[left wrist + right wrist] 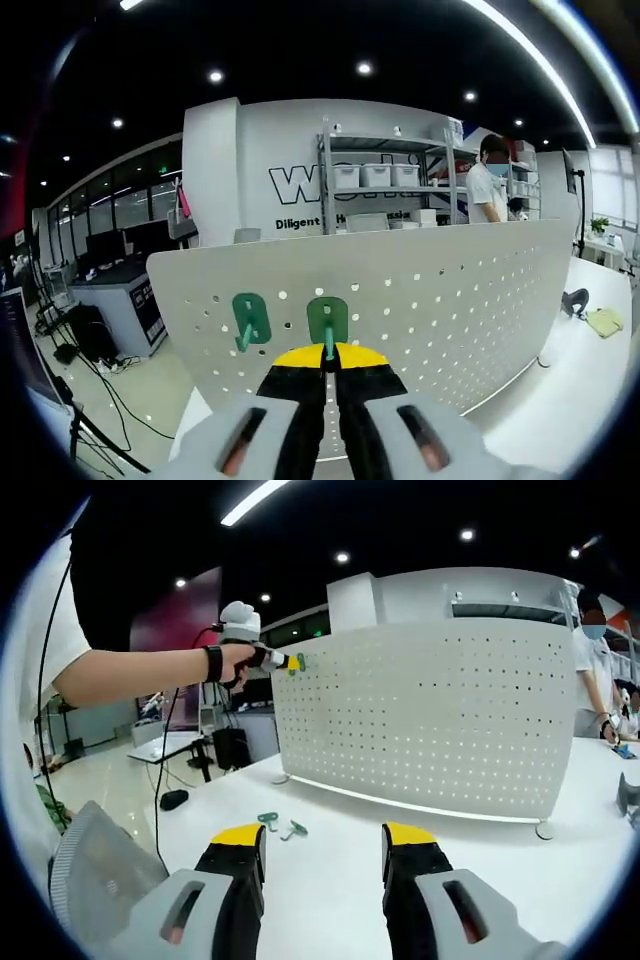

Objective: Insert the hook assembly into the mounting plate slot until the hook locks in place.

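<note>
A white perforated mounting plate [440, 300] stands upright on the table, also in the right gripper view [430, 710]. In the left gripper view, one green hook [251, 320] hangs on the plate. My left gripper [329, 360] is shut on a second green hook [327, 322], its base pressed flat against the plate. The right gripper view has that left gripper [290, 663] at the plate's top left corner, held by a person's hand [235, 662]. My right gripper [324, 850] stands open over the table, nothing between its jaws. Two spare green hooks [280, 826] lie on the table ahead of it.
The white table [330, 900] carries the plate. A person [488, 190] stands behind it by shelving with white bins [375, 175]. Another person [592, 670] is at the right edge. A dark tool [574, 300] and yellow cloth [604, 321] lie far right.
</note>
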